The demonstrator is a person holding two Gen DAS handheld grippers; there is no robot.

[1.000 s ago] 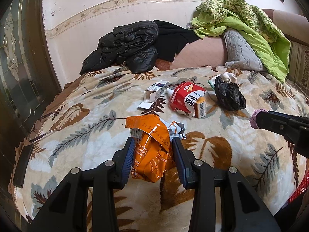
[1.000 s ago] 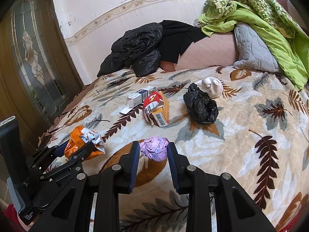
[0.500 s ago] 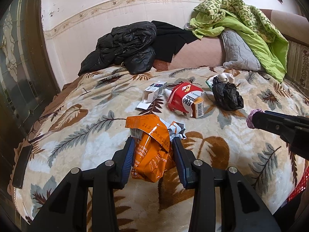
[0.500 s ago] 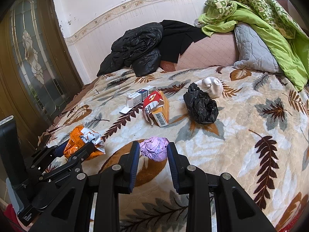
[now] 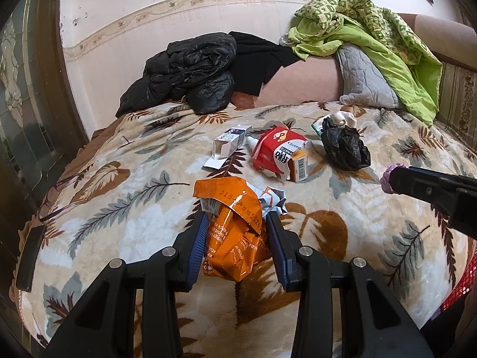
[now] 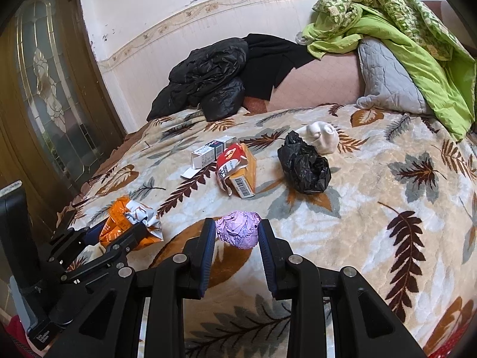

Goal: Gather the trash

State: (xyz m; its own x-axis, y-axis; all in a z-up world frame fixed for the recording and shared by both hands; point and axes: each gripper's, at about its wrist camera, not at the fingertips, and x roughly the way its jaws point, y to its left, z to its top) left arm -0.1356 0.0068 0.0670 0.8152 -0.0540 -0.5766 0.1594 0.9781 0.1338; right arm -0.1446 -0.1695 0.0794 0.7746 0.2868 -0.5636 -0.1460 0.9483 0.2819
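left gripper (image 5: 235,232): fingers clamped on orange wrapper (image 5: 235,238), above bed (image 5: 119,208) | right gripper (image 6: 237,235): fingers clamped on purple wad (image 6: 238,229), above bed | left on bed: white box (image 6: 210,153), red carton (image 6: 237,170), black bag (image 6: 304,167), white wad (image 6: 320,134) just behind bag

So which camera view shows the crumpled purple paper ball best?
The right wrist view: the crumpled purple paper ball sits whole between the right gripper fingers. The left wrist view shows only a sliver behind the gripper's black finger.
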